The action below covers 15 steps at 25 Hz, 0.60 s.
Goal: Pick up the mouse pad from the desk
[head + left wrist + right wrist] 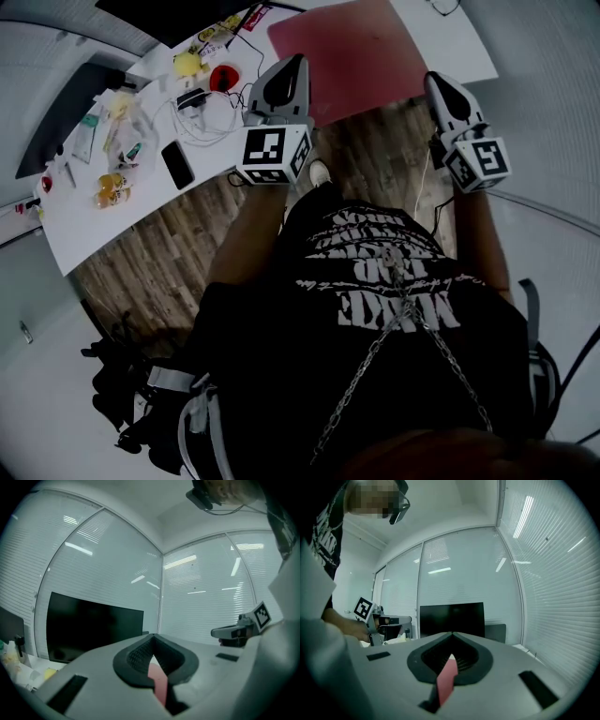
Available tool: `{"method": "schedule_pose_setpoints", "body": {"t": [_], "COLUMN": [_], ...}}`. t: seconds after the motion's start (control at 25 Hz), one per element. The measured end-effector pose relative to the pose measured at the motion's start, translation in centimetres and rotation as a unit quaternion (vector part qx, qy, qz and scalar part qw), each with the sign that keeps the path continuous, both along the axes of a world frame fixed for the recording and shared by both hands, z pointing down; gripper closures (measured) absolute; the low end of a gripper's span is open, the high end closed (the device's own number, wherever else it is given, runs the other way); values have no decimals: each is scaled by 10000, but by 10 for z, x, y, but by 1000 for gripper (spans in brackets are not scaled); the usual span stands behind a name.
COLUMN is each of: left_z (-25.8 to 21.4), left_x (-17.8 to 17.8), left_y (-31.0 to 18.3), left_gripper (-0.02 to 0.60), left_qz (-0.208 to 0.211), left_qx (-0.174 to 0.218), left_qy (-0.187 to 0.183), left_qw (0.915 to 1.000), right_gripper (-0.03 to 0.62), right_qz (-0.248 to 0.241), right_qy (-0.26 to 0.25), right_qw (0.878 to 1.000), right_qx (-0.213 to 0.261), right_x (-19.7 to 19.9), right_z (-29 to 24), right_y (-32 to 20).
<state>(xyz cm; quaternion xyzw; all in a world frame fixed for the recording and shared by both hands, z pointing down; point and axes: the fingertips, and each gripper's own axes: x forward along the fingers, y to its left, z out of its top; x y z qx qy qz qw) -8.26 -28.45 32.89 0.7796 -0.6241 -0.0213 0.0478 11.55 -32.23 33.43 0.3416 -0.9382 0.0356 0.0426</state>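
Ahead of both sets of fingers, the long white desk runs off to the left. The flat dusky-red rectangular mouse pad stretches away from the fingertips, its near edge out past the desk edge over the wood floor. The left gripper is clamped on the pad's near left corner and the right gripper on its near right corner. Each gripper view shows a red sliver pinched between closed jaws. A slim black phone lies well left of the left fingers. The lift looks to be the step in hand, though I cannot tell whether the far edge is clear of the desk. Next, both ends need raising evenly.
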Motion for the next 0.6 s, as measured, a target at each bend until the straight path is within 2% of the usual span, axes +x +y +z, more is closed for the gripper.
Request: {"method": "schedule_pose_setpoints", "body": {"t": [0.24,0.48,0.6], "left_z": [0,0,14], "left_x": [-37,-55,-62], "left_y": [-26,-50,-58], "left_gripper": [575,575,575], "left_qz": [-45,77,50], "left_qx": [52,-4,-151], "left_qy": [76,165,260], "left_qw": [9999,9998,9995], "right_gripper": [600,600,600], "right_qz": [-24,100,106], "right_qy": [34,151,182], "right_qw": [9999,9995,9996], "right_qx": [165,240,179], "right_x": [-36,-57,-61], "right_z": [-9,-24,-18], "right_y": [-25,-49,-57]}}
